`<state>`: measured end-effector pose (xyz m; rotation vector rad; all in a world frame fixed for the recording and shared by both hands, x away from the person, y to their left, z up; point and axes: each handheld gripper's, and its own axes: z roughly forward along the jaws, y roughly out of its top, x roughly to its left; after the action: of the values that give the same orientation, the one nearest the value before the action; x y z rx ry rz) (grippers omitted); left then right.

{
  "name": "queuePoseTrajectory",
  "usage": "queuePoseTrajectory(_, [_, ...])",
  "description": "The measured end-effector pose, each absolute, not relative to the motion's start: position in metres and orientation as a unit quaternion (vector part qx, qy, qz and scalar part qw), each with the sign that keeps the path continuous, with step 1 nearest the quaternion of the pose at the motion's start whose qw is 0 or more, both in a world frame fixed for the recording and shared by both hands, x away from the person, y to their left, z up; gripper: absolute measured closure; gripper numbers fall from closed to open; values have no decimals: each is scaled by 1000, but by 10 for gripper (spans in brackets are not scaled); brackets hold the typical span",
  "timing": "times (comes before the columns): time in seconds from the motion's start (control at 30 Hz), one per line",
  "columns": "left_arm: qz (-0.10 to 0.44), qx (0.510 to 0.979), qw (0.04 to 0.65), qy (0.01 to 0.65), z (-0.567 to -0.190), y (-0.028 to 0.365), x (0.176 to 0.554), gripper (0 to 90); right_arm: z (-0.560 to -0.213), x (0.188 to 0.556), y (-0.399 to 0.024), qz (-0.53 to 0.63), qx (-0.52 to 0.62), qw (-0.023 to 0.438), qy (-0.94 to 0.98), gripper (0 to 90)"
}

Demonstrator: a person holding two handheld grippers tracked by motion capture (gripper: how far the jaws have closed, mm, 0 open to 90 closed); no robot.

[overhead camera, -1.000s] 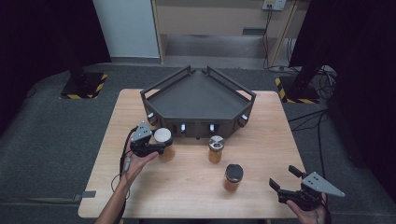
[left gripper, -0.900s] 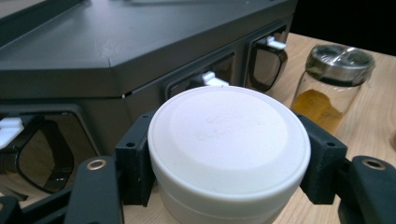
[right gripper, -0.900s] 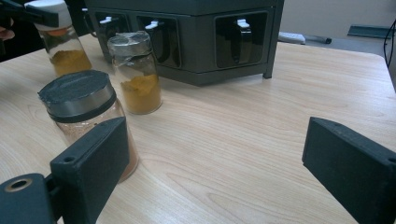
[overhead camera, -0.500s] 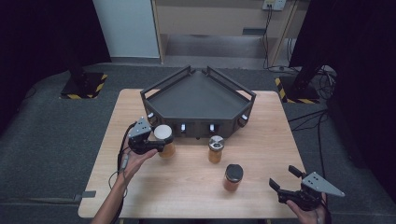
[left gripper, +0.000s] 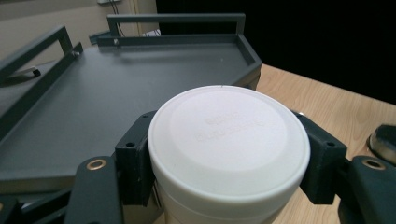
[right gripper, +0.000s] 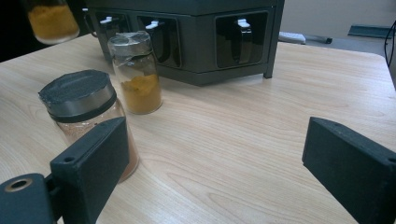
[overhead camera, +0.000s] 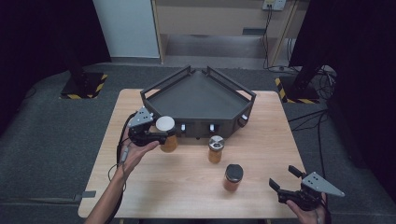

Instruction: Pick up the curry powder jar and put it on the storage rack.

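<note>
My left gripper is shut on a white-lidded jar of orange powder, held up off the table beside the dark tray's front left corner. In the left gripper view the white lid sits clamped between both black jaws, at about the height of the tray deck. A silver-lidded jar of yellow powder and a black-lidded jar stand on the table. My right gripper is open near the front right edge. In the right gripper view its wide jaws frame bare wood, with the black-lidded jar behind its left jaw.
The dark grey raised tray with rails stands at the back middle of the wooden table. Its front wall has openings with small white knobs. Black floor stands and cables lie around the table.
My left gripper has lifted the white-lidded jar off the table, up toward the tray's deck level. The right gripper and the other two jars have stayed put.
</note>
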<state>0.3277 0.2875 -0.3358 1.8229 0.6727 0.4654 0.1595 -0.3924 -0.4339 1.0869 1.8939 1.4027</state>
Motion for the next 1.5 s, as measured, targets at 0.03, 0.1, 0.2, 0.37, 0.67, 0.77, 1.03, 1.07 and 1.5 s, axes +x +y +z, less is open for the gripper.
queuePoseTrajectory(0.03, [197, 768, 541, 282, -332, 286, 328, 328, -434, 160, -393, 520, 403, 269, 703, 75])
queuePoseTrajectory(0.1, [200, 769, 535, 287, -325, 282, 330, 328, -434, 160, -393, 521, 404, 269, 703, 74])
queuePoseTrajectory(0.2, [198, 768, 535, 291, -317, 279, 334, 328, -434, 160, -393, 521, 403, 269, 703, 75])
queuePoseTrajectory(0.37, [202, 767, 533, 297, -303, 274, 341, 328, -434, 160, -393, 521, 404, 267, 702, 75])
queuePoseTrajectory(0.67, [212, 764, 523, 312, -278, 267, 361, 328, -435, 160, -393, 522, 405, 266, 701, 75])
queuePoseTrajectory(0.77, [221, 763, 519, 316, -273, 265, 368, 328, -435, 160, -394, 523, 406, 266, 701, 75])
queuePoseTrajectory(1.03, [240, 758, 511, 327, -260, 256, 384, 328, -435, 161, -394, 524, 406, 265, 700, 75])
queuePoseTrajectory(1.07, [241, 757, 511, 329, -259, 255, 387, 328, -435, 161, -394, 524, 406, 265, 700, 75])
queuePoseTrajectory(1.5, [269, 733, 507, 365, -261, 243, 413, 328, -436, 161, -396, 527, 407, 263, 698, 76])
